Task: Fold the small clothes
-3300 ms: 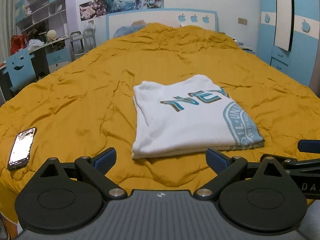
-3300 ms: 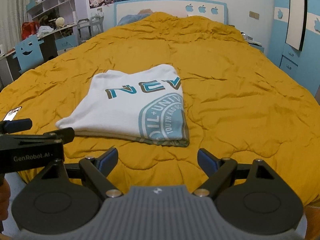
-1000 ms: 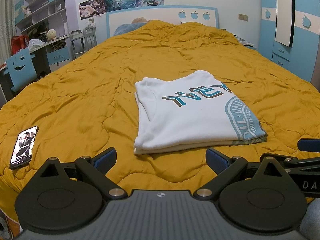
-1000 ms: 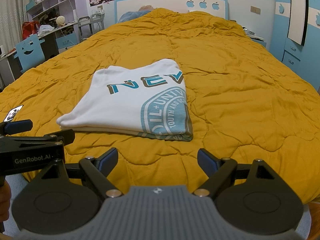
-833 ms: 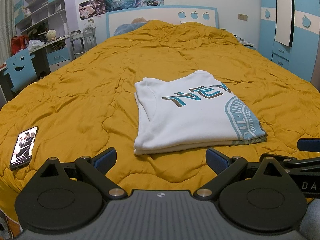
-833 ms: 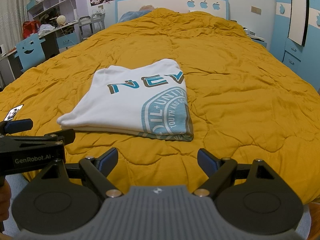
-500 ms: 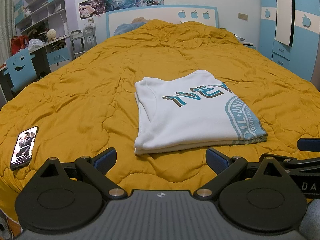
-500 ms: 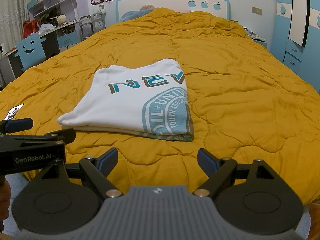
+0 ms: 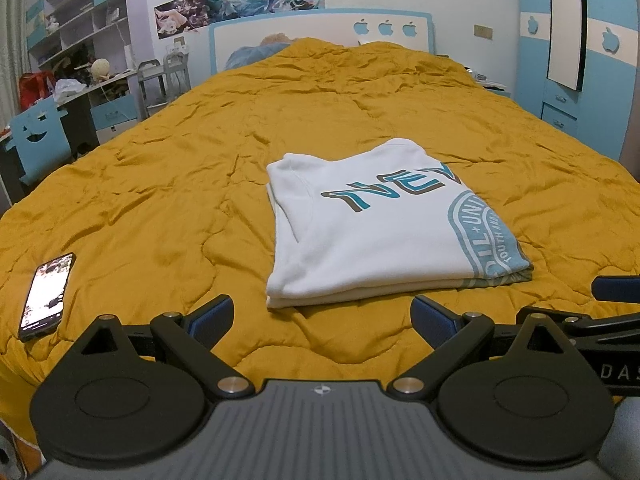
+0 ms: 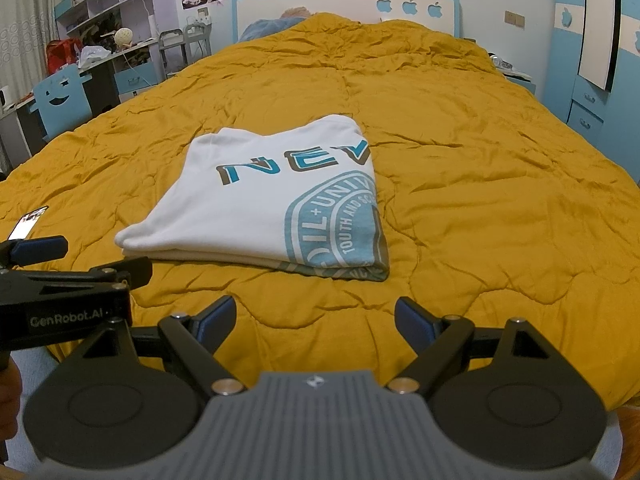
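Observation:
A white T-shirt point(image 9: 372, 224) with teal lettering and a round teal print lies folded into a neat rectangle on the mustard-yellow quilt point(image 9: 180, 168). My left gripper point(image 9: 322, 316) is open just short of the shirt's near edge, with nothing between its blue pads. In the right wrist view the same folded T-shirt point(image 10: 264, 208) lies ahead and slightly left. My right gripper point(image 10: 316, 316) is open above the quilt point(image 10: 480, 184), holding nothing. The left gripper's fingers point(image 10: 76, 272) show at that view's left edge.
A phone point(image 9: 46, 296) with a lit screen lies on the quilt near the bed's left edge. A desk, shelves and a blue chair point(image 9: 38, 140) stand left of the bed. Blue wardrobes point(image 9: 580, 52) line the right wall. The headboard point(image 9: 320, 36) is at the far end.
Both grippers stay open and almost still over the last second. Since 3.3 s ago both views have pulled back slightly from the folded shirt, which has not moved.

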`<state>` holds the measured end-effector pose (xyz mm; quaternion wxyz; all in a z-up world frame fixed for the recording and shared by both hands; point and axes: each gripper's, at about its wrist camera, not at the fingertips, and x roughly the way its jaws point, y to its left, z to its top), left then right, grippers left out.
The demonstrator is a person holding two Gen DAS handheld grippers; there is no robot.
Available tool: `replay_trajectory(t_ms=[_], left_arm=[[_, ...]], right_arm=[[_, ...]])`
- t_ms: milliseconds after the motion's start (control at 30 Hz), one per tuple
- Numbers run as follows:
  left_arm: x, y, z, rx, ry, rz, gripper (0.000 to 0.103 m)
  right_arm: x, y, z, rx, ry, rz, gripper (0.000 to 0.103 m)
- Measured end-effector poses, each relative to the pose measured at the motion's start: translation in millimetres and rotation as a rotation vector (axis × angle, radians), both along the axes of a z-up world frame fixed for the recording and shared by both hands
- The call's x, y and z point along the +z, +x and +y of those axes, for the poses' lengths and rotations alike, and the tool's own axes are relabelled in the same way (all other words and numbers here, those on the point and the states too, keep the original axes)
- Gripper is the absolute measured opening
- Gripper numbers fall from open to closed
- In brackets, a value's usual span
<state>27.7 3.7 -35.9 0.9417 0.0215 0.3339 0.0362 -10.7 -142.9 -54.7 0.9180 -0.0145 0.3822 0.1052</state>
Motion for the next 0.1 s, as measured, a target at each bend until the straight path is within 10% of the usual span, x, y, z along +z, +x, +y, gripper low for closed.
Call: replay_trajectory(t_ms=[100], left_arm=[[0.0, 0.2, 1.2, -0.001, -0.006, 0.000, 0.103]], right_arm=[[-0.8, 0.9, -1.8, 0.002, 0.001, 0.001, 0.082]])
